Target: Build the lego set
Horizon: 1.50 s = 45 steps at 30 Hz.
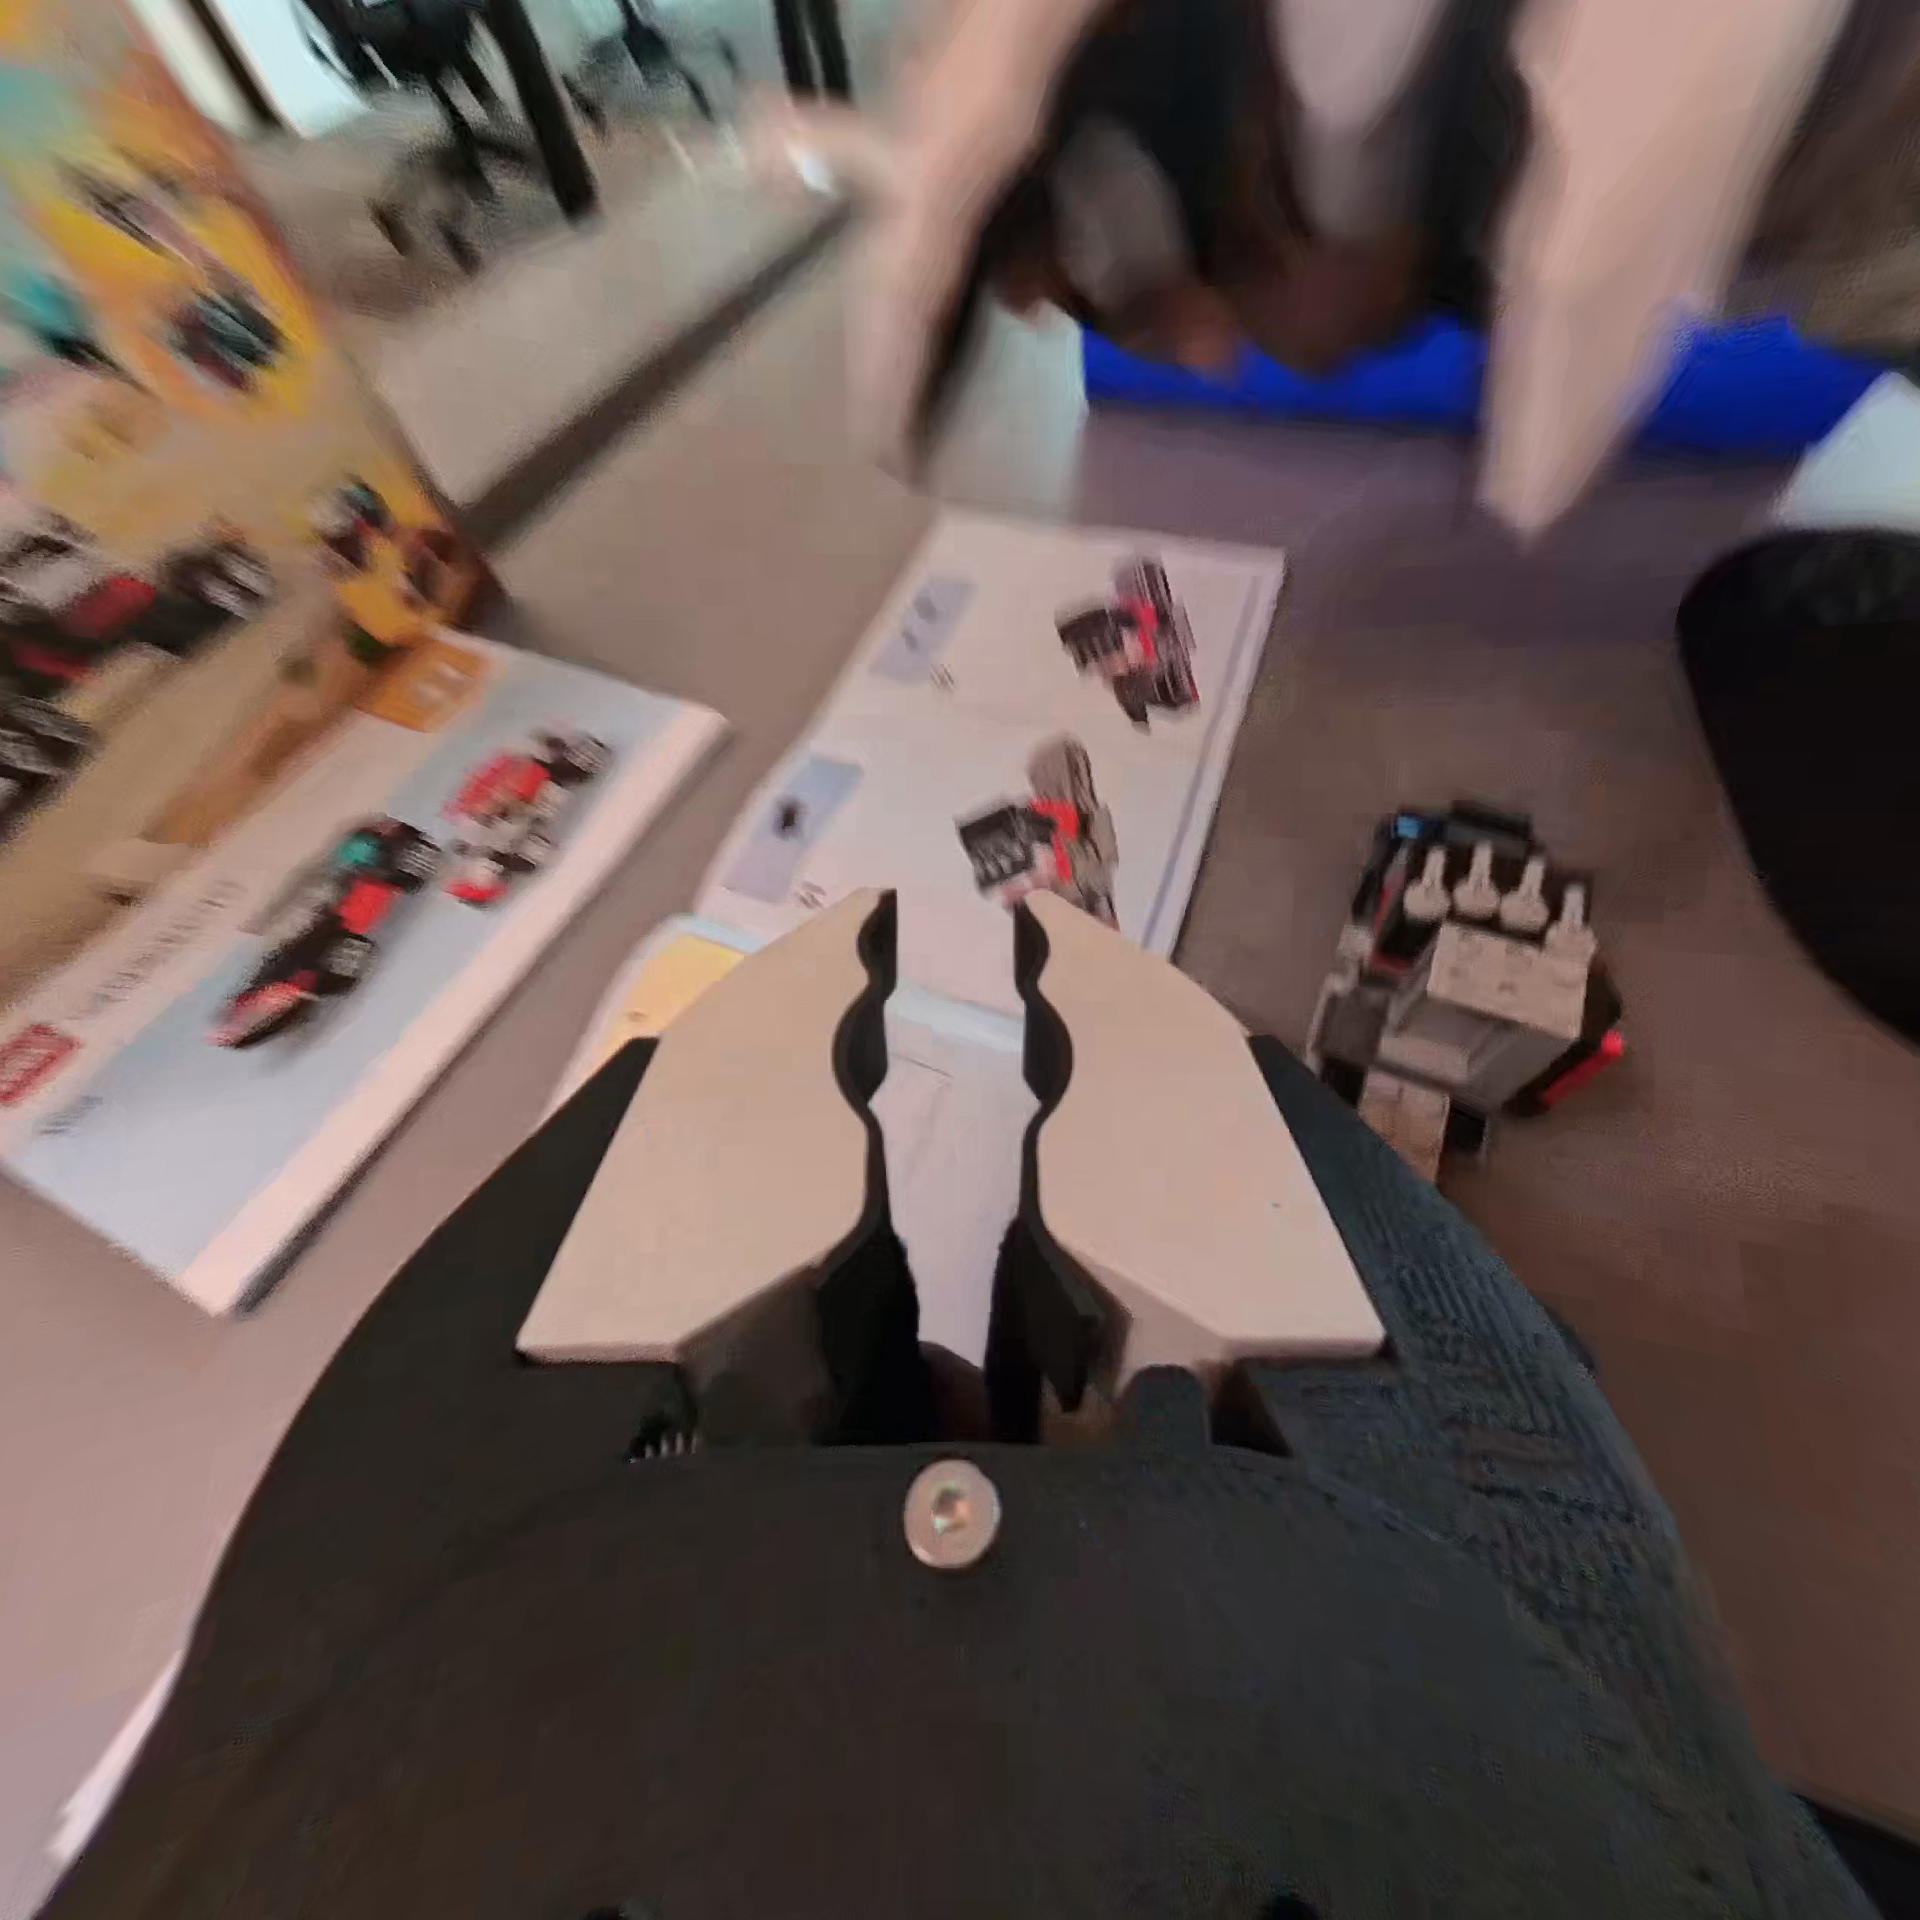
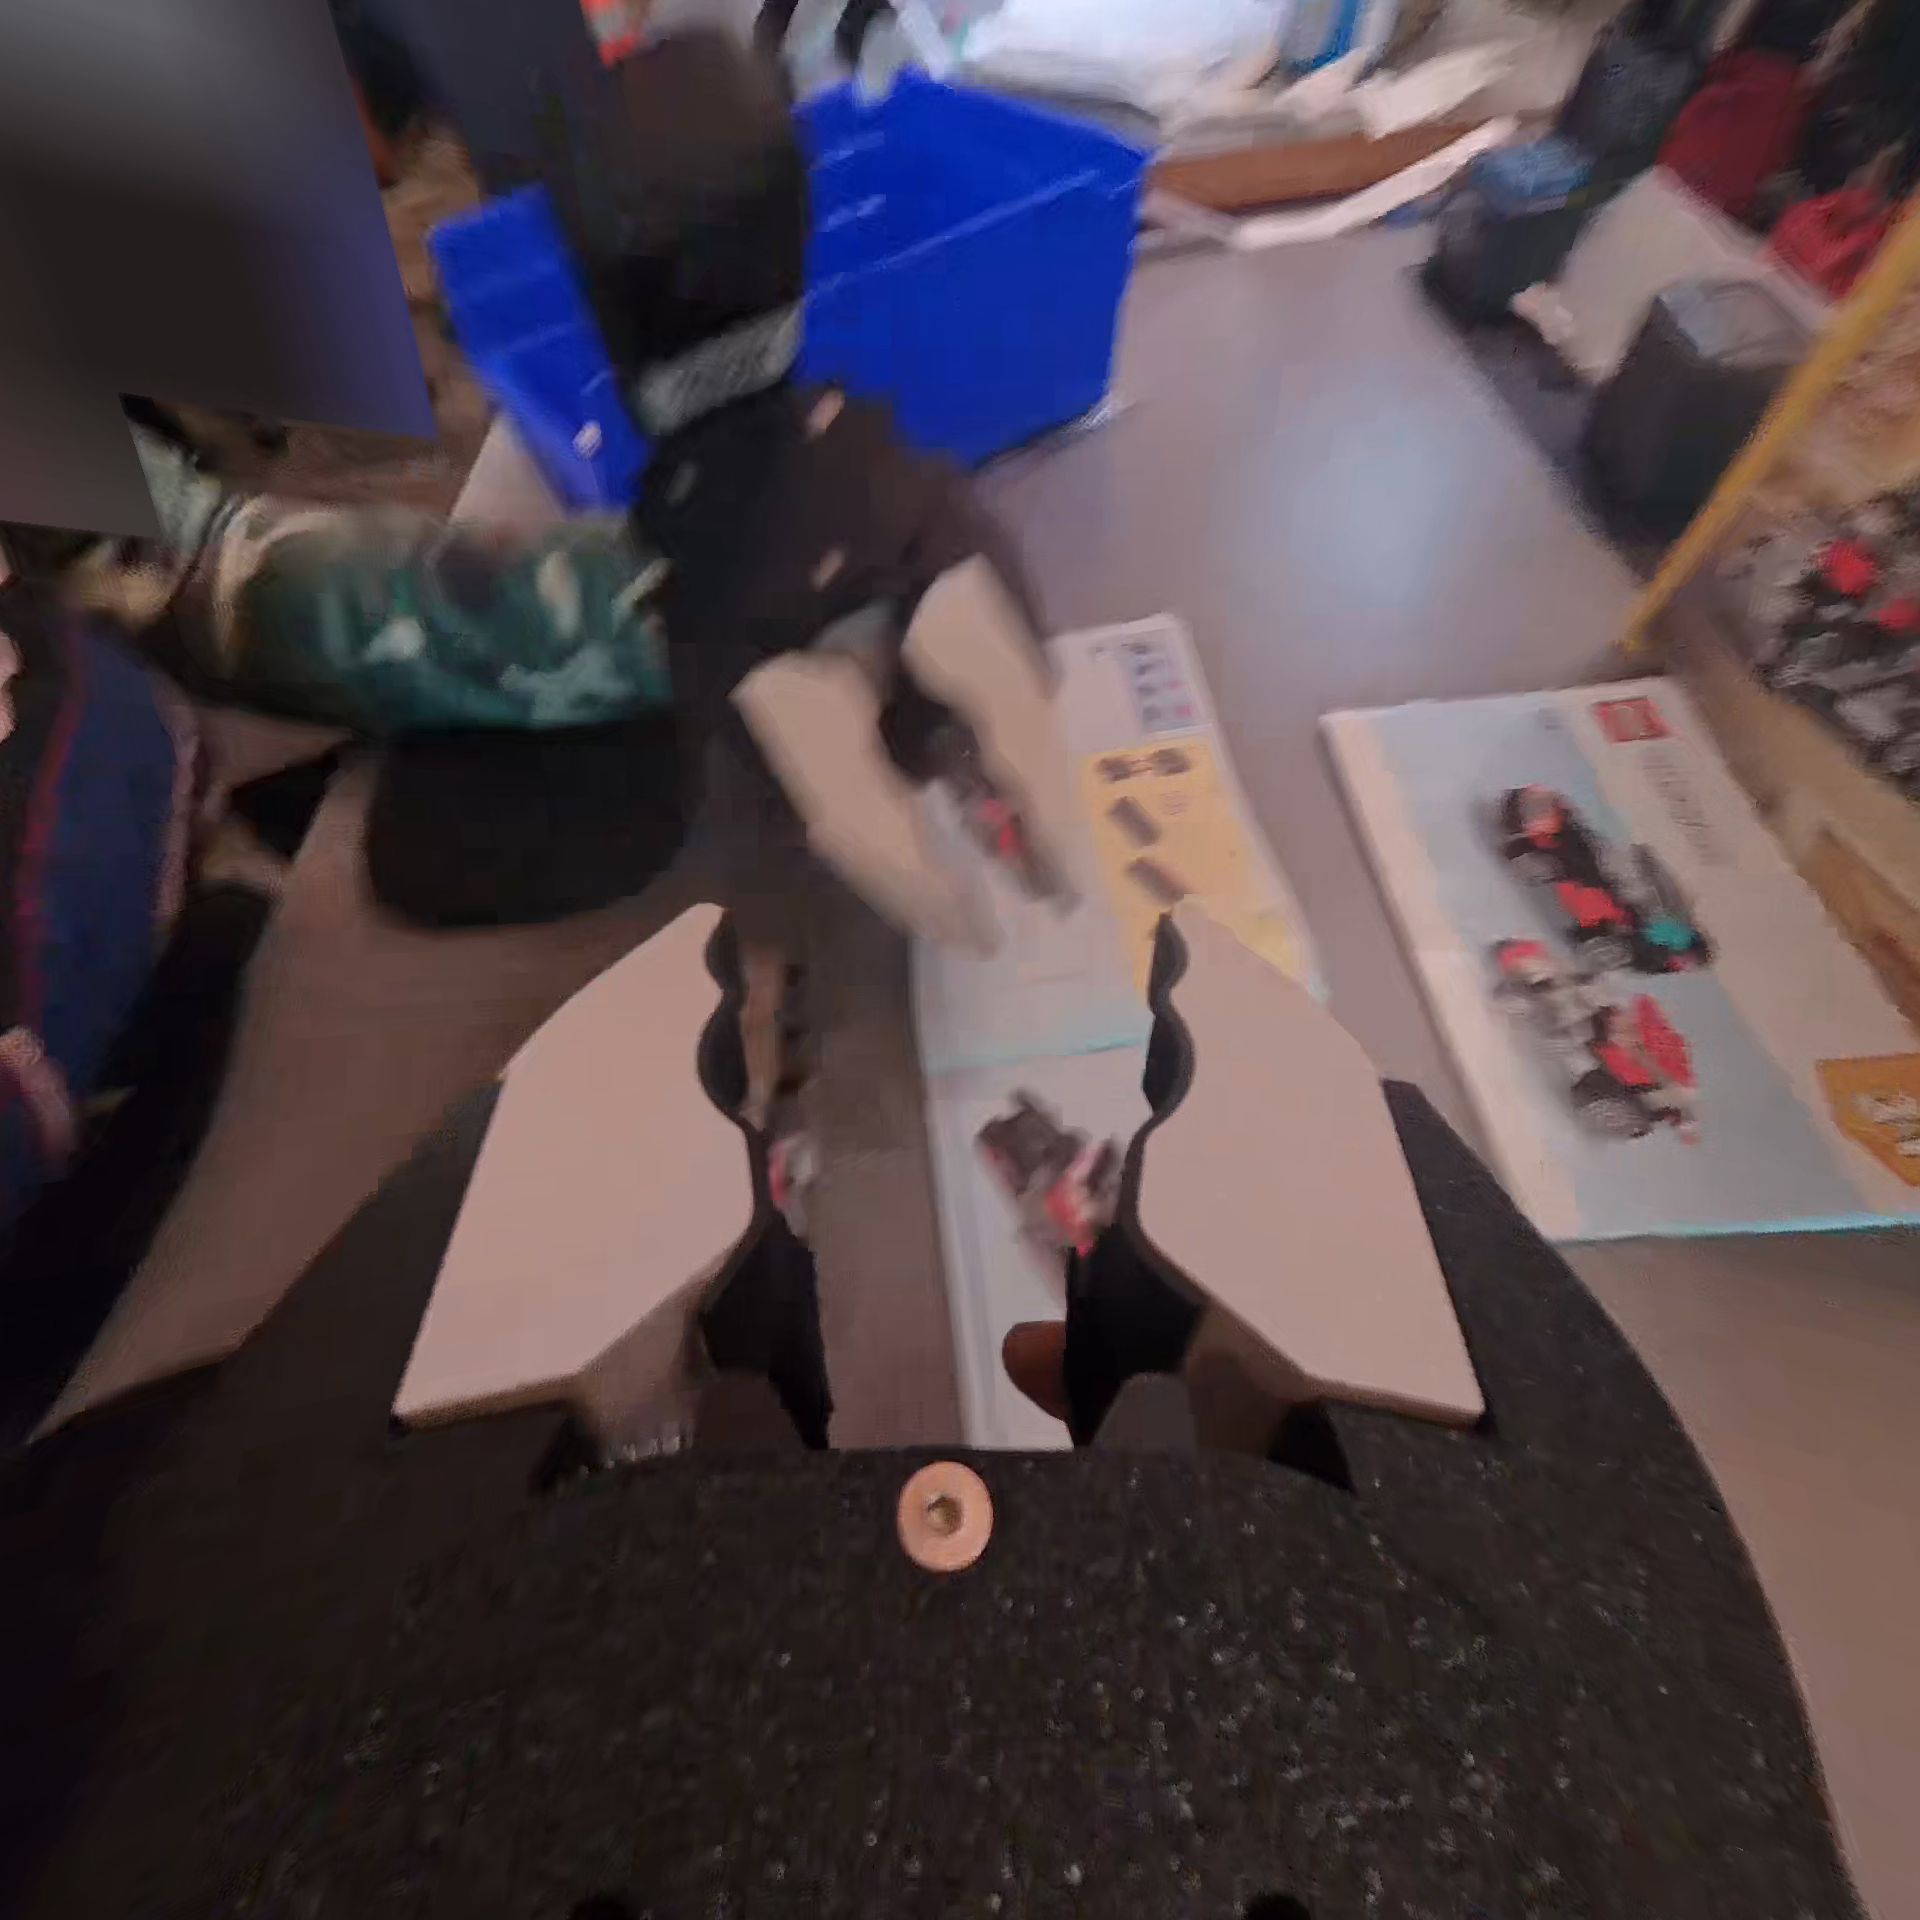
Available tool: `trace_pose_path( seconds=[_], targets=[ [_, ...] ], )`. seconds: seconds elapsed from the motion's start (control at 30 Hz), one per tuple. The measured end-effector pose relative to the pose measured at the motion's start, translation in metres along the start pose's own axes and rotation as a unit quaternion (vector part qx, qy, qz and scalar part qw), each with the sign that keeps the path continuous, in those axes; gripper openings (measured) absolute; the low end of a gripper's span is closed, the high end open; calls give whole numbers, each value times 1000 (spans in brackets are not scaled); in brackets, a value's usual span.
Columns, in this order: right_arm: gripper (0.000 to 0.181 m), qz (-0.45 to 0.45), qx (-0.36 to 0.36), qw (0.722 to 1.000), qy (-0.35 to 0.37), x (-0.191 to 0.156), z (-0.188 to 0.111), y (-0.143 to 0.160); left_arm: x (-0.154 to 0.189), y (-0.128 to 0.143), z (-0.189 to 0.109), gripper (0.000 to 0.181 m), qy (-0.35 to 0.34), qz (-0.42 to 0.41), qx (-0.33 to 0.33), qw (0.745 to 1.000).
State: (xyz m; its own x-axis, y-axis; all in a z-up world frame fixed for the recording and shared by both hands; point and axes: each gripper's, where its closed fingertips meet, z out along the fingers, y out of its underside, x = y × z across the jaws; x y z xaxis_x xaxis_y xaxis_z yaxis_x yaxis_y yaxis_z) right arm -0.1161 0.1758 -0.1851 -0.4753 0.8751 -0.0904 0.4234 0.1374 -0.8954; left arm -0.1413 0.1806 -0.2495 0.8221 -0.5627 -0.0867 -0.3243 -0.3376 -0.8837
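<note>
A partly built lego model [image 1: 1465, 987], grey and black with red bits, stands on the grey floor to the right of my left gripper [image 1: 958, 914]. The left gripper's jaws are a narrow gap apart and empty, above an open instruction booklet [image 1: 1039, 727]. My right gripper [image 2: 940, 935] is wide open and empty, above the same booklet [image 2: 1029, 1122]. A blurred bit of the model [image 2: 788, 1153] shows just inside its left finger. Each gripper shows blurred in the other's view: the right one [image 1: 1247, 343] and the left one [image 2: 914, 790].
A second booklet [image 1: 364, 935] [image 2: 1610, 935] lies beside the open one, with the yellow lego box [image 1: 156, 468] [image 2: 1818, 623] behind it. A blue bin [image 1: 1351, 384] [image 2: 935, 260] stands farther off. A black cap [image 2: 520, 821] and a dark bin [image 2: 1683, 395] sit on the floor. The grippers' ends are close to 7 cm from one another.
</note>
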Motion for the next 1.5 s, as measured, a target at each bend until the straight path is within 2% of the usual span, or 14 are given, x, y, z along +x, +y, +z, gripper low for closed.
trace_pose_path(
  seconds=[0.13,0.2,0.27,0.37,0.47,0.63,0.73,0.83,0.93,1.03,1.2,1.3,1.37,1.5],
  targets=[
    [77,-28,-147,988,-23,-52,6,57,-32,-33,-40,21,-76,-42,137,987],
    [75,-44,-190,980,-24,-61,17,81,-48,-34,-53,21,-111,-70,170,977],
    [70,-51,-212,976,-16,-59,26,96,-53,-34,-58,22,-114,-87,188,972],
    [37,-41,-223,974,-30,-59,30,109,-56,-35,-61,21,-114,-93,205,968],
    [37,8,-195,980,-33,-59,28,108,-55,-34,-61,21,-127,-64,196,970],
    [37,166,-64,984,-8,-47,9,82,-56,-30,-58,21,-143,-39,177,973],
    [37,214,0,976,36,-29,-11,67,-59,-28,-58,21,-147,-50,173,972],
    [37,252,31,955,155,15,-41,65,-65,-24,-60,21,-163,-59,166,971],
    [36,272,34,905,326,84,-83,76,-65,-18,-57,21,-170,-50,137,975],
    [37,286,2,863,417,137,-104,92,-60,-13,-49,21,-168,-21,107,980],
    [37,299,-50,833,463,183,-97,113,-57,1,-39,21,-178,35,47,982],
    [37,300,-69,829,466,197,-85,122,-53,6,-34,22,-172,57,26,983],
    [37,284,-92,843,448,201,-74,127,-52,6,-33,21,-170,66,22,983],
    [37,204,-121,897,373,200,-57,122,-53,6,-35,21,-169,56,28,984]
  ],
)
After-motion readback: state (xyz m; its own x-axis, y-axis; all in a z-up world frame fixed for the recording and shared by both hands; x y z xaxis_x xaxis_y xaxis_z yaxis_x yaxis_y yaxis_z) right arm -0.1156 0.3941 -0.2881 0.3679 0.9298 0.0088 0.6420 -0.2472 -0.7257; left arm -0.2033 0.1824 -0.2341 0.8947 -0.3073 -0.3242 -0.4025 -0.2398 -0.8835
